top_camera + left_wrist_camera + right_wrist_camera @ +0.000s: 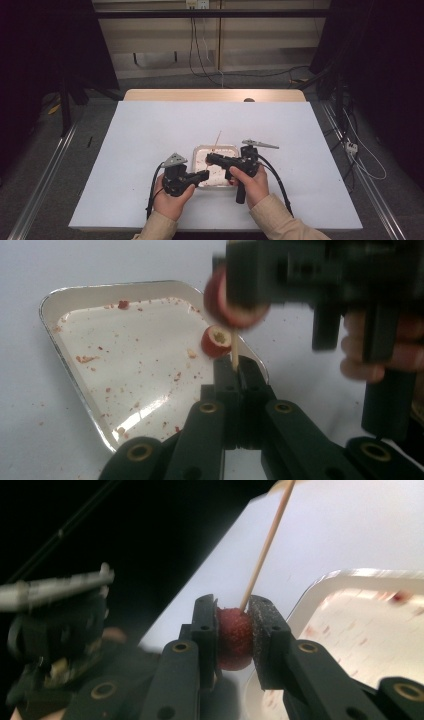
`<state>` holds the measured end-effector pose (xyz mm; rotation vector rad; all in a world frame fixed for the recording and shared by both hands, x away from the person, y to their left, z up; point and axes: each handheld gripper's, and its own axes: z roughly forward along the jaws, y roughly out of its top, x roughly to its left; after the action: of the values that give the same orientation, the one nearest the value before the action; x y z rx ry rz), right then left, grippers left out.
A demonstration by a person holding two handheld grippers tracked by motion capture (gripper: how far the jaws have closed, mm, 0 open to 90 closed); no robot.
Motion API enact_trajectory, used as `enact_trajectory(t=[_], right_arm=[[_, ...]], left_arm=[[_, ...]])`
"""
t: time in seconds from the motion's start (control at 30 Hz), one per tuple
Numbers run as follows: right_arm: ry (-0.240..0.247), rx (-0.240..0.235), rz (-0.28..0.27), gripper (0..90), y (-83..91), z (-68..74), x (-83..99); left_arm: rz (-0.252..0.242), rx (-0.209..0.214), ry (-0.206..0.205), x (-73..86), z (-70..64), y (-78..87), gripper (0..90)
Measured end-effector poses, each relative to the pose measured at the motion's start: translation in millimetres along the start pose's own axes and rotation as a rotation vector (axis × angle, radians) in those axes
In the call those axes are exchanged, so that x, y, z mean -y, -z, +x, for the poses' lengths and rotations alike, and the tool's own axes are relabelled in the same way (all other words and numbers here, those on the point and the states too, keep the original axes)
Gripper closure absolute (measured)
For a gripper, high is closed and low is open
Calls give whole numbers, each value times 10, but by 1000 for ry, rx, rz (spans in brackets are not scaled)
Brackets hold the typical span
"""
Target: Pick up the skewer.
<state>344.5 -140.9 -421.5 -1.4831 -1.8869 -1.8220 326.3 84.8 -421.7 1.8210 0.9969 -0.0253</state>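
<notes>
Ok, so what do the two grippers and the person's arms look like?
Both the left gripper and the right gripper are black, with pistol-style handles, linkage arms with brass-coloured pivot rings, a grey three-cornered plate on top and a trailing black cable. The sleeves are beige.

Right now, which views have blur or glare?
Left gripper view: right gripper and its fruit near the lens are motion-blurred, glare streak on the tray. Right gripper view: left gripper soft, held fruit sharp. High view: even light, dark surrounds.

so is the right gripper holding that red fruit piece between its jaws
Yes, the right gripper has its jaws closed on the red fruit piece, with the wooden skewer rising from it.
</notes>
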Motion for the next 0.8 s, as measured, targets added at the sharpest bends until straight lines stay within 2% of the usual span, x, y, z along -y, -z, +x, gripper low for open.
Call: enact_trajectory(t=[0.07, 0.17, 0.57, 0.63, 0.7, 0.77, 0.8], right_arm=[[30, 19, -1, 748, -16, 34, 32], [9, 1, -6, 747, -20, 1, 25], [15, 1, -14, 747, -26, -2, 24], [11, -2, -11, 747, -25, -9, 23], [24, -5, -15, 743, -31, -5, 29], [49, -4, -13, 707, -25, -9, 25], [60, 3, -15, 656, -10, -15, 19]], left_arm=[[0, -8, -4, 1, -4, 0, 897], [5, -7, -3, 3, -1, 4, 897], [4, -12, -6, 7, 2, 15, 896], [-7, -10, 7, 11, 3, 13, 896], [-5, -12, 2, 12, 6, 15, 896], [-7, -22, 5, 13, 21, 26, 896], [-10, -23, 5, 14, 38, 38, 895]])
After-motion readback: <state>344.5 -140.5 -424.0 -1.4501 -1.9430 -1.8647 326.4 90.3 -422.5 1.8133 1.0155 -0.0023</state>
